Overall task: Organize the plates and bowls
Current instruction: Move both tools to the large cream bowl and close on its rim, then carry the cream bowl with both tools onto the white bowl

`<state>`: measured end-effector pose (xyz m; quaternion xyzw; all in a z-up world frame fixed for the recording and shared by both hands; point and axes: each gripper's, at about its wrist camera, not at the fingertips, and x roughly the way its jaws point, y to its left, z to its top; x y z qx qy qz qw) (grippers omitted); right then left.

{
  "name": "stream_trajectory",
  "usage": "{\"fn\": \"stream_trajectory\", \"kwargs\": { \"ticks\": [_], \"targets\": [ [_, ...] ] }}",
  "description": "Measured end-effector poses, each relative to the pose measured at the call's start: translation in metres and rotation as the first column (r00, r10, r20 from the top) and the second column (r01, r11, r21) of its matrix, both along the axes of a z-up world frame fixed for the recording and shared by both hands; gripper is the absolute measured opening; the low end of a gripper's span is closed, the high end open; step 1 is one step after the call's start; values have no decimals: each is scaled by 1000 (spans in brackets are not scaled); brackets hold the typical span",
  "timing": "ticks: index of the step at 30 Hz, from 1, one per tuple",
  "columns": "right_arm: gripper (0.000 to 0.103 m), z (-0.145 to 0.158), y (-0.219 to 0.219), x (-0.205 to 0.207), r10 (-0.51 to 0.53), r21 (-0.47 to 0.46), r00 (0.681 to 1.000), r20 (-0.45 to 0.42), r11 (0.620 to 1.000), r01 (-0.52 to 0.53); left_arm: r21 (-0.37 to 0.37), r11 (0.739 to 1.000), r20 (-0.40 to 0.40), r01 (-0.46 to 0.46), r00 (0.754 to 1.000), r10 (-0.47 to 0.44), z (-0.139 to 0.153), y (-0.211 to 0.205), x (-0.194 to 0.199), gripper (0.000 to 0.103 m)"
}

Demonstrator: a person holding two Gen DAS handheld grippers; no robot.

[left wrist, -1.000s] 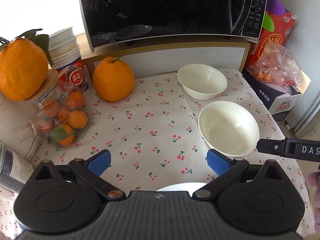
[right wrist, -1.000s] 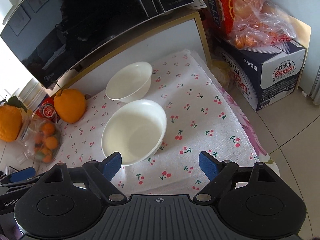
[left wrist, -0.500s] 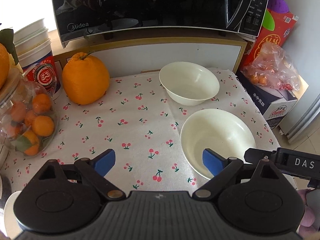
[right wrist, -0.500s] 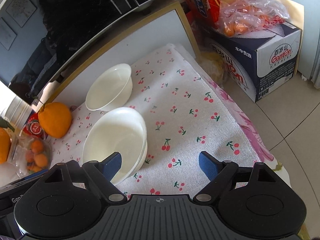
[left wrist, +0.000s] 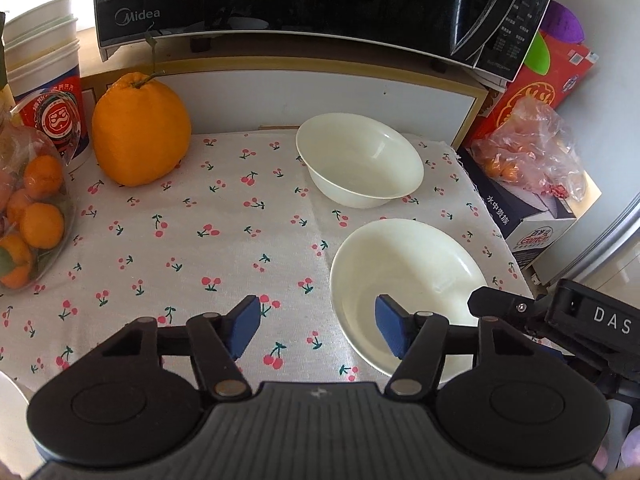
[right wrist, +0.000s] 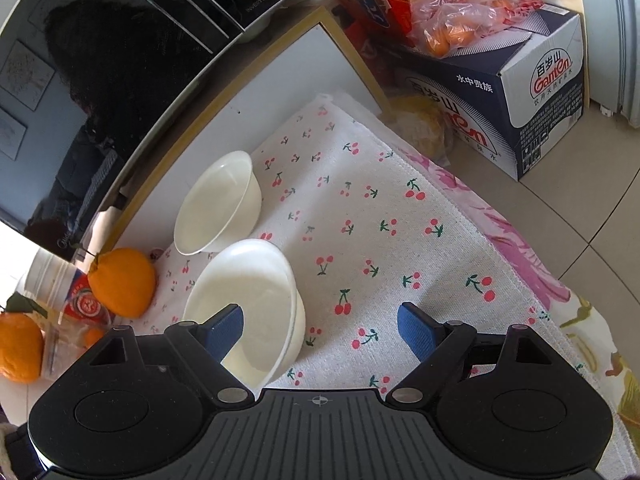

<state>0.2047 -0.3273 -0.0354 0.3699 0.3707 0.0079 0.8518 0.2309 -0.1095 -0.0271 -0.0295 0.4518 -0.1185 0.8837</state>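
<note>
- Near bowl (left wrist: 408,280) sits on the cherry-print cloth (left wrist: 200,240); its rim runs between the pads of both claws.
- Left gripper (left wrist: 318,330): jaws have just been closing, still apart, right pad inside the bowl, seemingly not pressing.
- Right gripper (right wrist: 320,330): spread wide, left pad over the bowl's hollow.
- Far bowl (left wrist: 360,160) lies just beyond, ahead of both.

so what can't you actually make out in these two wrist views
- Near white ceramic bowl: in the left wrist view the left gripper, whose jaws have just been closing, covers its near rim, so pad contact is unclear.
- Same bowl, right wrist view: the right gripper hides its near edge.
- White dish: cut off by the left edge.
- Far white bowl: its base contact is hidden behind its own wall.
</note>
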Motion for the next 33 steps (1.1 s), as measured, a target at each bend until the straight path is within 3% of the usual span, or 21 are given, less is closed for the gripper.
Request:
{"fn": "stream_trajectory", "kwargs": {
  "ticks": [8,16,20,24,33],
  "targets": [
    [85,-2,2,0,-14,31,1000,1,999,14,-44,999,-29,-2,1000,1,-4,0,2,42],
    [64,1,8,0,-2,3,1000,9,1000,2,-52,999,-37,11,999,-13,-7,-3,2,23],
    [45,2,11,0,10,-8,1000,14,1000,-9,-52,998,-36,21,999,-23,-7,-4,1,13],
    [23,3,14,-1,33,-6,999,29,999,-32,-52,998,-29,37,999,-38,-4,-6,-1,11],
    [20,14,20,-4,53,-12,997,61,999,-52,-48,998,-9,33,999,-34,5,-3,-6,11]
  ]
}}
